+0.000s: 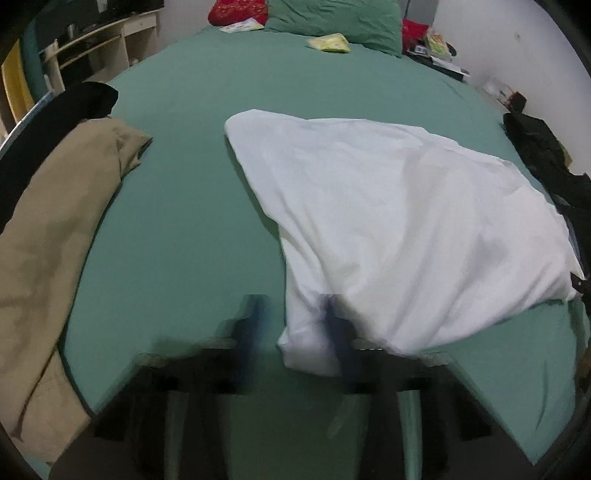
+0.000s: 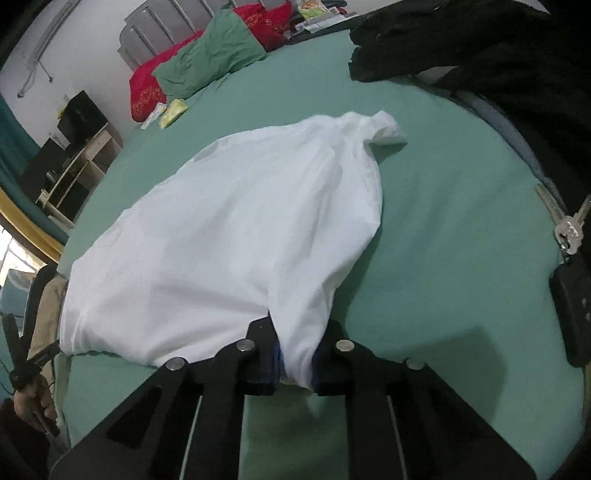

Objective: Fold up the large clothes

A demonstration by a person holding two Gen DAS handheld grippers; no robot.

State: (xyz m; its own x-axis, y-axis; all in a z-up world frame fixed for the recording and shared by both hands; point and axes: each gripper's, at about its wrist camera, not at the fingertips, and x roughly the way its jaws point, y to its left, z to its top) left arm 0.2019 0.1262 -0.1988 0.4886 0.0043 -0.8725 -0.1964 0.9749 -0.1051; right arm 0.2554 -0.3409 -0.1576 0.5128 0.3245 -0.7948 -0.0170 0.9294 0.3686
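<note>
A large white garment (image 1: 388,221) lies spread on the green bed sheet (image 1: 192,206). In the left wrist view my left gripper (image 1: 295,332) is blurred, its fingers stand apart, and a corner of the white cloth lies between them against the right finger (image 1: 341,339). In the right wrist view my right gripper (image 2: 295,363) is shut on another corner of the white garment (image 2: 229,229), which hangs bunched between the two blue pads. The garment's far end (image 2: 384,129) is twisted into a knot-like tip.
A tan garment (image 1: 55,236) lies at the bed's left edge. Dark clothes (image 1: 546,162) lie at the right edge, seen also in the right wrist view (image 2: 461,40). Green pillow (image 1: 332,22), red cushion (image 1: 236,11), yellow packet (image 1: 328,42) at the head. Keys (image 2: 569,229) hang at the right.
</note>
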